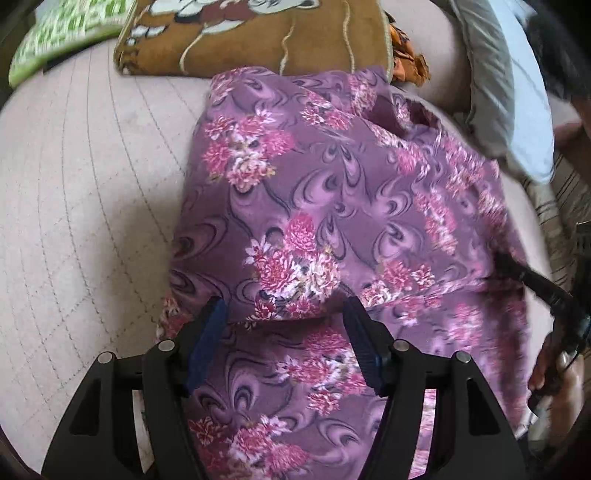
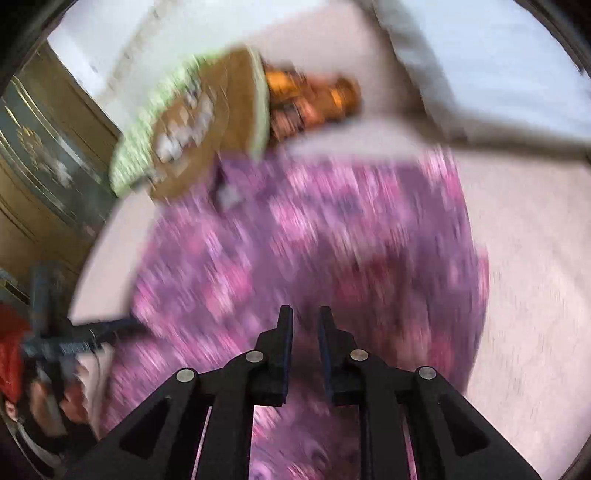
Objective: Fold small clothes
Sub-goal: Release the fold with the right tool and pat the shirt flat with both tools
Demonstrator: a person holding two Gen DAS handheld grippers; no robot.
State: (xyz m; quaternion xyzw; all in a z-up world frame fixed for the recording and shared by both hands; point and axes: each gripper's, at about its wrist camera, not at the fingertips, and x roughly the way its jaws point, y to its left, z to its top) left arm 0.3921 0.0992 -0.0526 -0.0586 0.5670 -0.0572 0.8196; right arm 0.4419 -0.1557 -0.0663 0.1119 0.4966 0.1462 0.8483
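Two tools in view. Our left tool [image 1: 282, 317] has its blue-padded fingers [image 1: 207, 343] spread wide, one either side of a raised fold edge of the purple floral garment [image 1: 332, 206]; nothing pinched. Our right tool [image 2: 306, 332] has its fingers drawn close with a narrow gap left between them, tips over the same garment [image 2: 295, 240]; that view is motion-blurred, so we cannot tell whether cloth sits in the gap.

The garment lies partly folded on the quilted beige bed [image 1: 81, 192], a doubled layer across its middle.

Writing: the green-and-white cushion [image 1: 62, 33] carries large letters, cropped and unreadable to us. The brown cartoon-print blanket [image 1: 258, 40] touches the garment's far edge.

Pose: in the left view our right hand [image 1: 554, 365] grips its handle at the garment's right edge.
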